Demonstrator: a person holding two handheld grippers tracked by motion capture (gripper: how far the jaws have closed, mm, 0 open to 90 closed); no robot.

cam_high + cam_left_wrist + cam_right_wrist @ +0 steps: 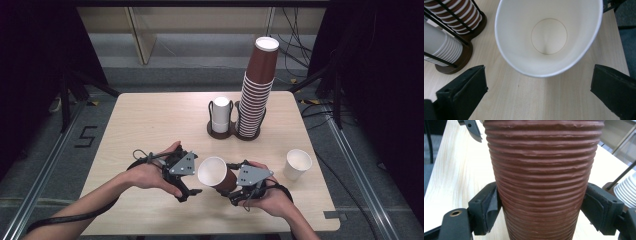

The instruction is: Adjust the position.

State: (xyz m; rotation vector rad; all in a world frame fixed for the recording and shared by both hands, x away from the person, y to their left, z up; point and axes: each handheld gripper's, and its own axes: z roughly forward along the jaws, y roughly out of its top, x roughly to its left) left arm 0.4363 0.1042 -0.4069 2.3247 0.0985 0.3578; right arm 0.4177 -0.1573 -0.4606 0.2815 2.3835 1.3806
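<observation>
Between the right claw's [541, 207] clamped jaws lies a brown cup [541, 177], the left claw [536, 95] wide apart beside it.

Front half of table [150, 120] | I see bare wood left of my left gripper [192, 192], open passage | far middle: cup rack [234, 131] with tall brown stack [257, 90] blocks reach | right: white cup [298, 164] stands near my right gripper [231, 176] | held brown cup [216, 173] lies between both grippers.
</observation>
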